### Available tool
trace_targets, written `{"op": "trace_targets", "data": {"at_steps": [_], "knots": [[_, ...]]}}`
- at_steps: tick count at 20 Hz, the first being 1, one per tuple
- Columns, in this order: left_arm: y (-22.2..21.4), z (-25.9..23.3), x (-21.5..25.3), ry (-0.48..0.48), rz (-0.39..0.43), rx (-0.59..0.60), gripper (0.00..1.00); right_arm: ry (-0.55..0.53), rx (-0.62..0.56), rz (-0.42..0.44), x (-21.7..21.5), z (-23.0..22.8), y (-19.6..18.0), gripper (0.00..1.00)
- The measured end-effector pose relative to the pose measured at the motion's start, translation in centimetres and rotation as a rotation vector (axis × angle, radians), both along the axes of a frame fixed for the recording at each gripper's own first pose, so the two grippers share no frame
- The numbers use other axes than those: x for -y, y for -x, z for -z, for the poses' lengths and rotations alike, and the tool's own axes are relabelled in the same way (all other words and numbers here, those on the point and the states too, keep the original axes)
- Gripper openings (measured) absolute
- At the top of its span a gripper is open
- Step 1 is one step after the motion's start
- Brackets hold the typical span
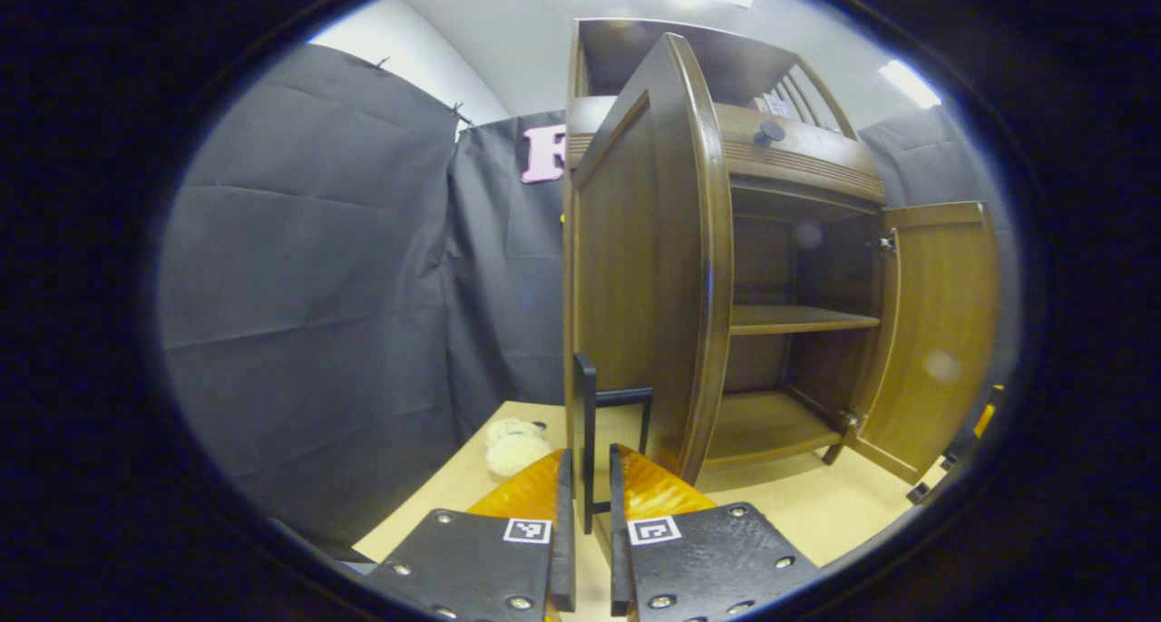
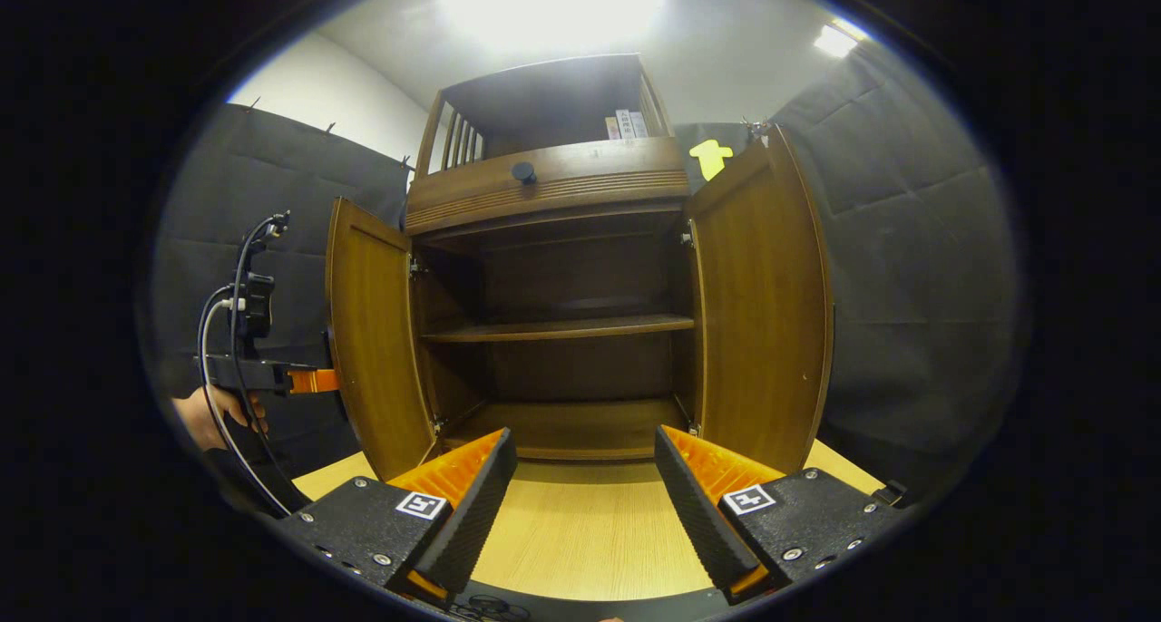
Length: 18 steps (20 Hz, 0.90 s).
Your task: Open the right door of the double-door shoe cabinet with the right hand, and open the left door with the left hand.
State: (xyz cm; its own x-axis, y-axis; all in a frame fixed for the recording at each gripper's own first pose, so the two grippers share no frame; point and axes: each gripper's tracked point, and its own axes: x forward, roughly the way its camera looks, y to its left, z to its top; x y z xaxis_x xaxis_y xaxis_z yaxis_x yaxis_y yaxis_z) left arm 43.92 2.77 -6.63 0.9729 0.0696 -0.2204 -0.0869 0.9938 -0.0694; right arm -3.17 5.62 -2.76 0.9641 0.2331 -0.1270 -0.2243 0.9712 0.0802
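Shoe cabinet (image 1: 798, 178) is standing on the pale wooden table (image 1: 816, 504) in the left gripper view, dark brown, with a drawer knob (image 1: 769, 132) above the open compartment and a bare shelf (image 1: 803, 318) inside. Its left door (image 1: 648, 268) is swinging edge-on toward the camera, and the left gripper (image 1: 590, 504) is closing nearly fully on the thin black bar handle (image 1: 590, 441), which is sitting between its fingers; whether both pads are actually pressing on it is hard to judge at this angle. That handle looks like the right place to hold: stiff, narrow, easy to pinch, with the rigid door probably turning lightly on its hinges. The right door (image 1: 939, 332) is standing wide open.

Turning to the right gripper view, the right gripper (image 2: 585, 495) is hanging with its fingers spread wide, holding nothing, facing the cabinet's open interior. Both doors are standing open either side, and the left gripper, held by a hand (image 2: 213, 418), is sitting just beside the left door's outer face.
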Motion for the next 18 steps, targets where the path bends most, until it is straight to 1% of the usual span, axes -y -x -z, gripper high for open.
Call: {"op": "trace_targets", "data": {"at_steps": [1,2,5,6,8,10,13,15,16,17,18], "knots": [[-0.2,0.2,-0.2,0.003,-0.009,0.002,0.23,-0.003,0.0,-0.005,-0.2,0.0,0.1,0.94],[-0.2,0.2,-0.2,0.002,-0.015,0.002,0.16,-0.001,-0.002,-0.008,-0.4,0.0,0.2,0.95],[-0.4,0.4,-0.8,-0.021,-0.056,0.005,0.16,0.004,-0.008,-0.015,-0.7,0.2,0.5,0.95],[-0.4,0.4,-0.9,-0.024,-0.068,0.005,0.11,0.003,-0.011,-0.017,-0.9,0.3,0.5,0.95],[-0.3,0.4,-1.1,-0.025,-0.091,0.006,0.16,0.0,-0.011,-0.022,-1.2,0.2,0.6,0.95],[-0.3,0.4,-1.5,-0.036,-0.115,0.012,0.16,-0.003,-0.004,-0.035,-1.6,-0.3,0.5,0.95],[-0.1,0.6,-2.2,-0.072,-0.177,0.022,0.16,0.02,0.02,-0.046,-1.4,-1.0,0.3,0.95],[-0.1,0.4,-2.5,-0.073,-0.212,0.028,0.16,0.026,0.022,-0.048,-1.1,-1.3,0.3,0.95],[-0.3,0.1,-2.1,-0.065,-0.206,0.037,0.12,0.022,0.02,-0.053,-0.9,-1.3,0.5,0.95],[-0.2,-0.1,-2.4,-0.071,-0.218,0.047,0.08,0.021,0.023,-0.057,-0.6,-1.6,0.7,0.95],[0.4,-0.8,-2.4,-0.089,-0.23,0.05,0.19,0.024,0.022,-0.052,-0.1,-1.9,1.1,0.95]]}}
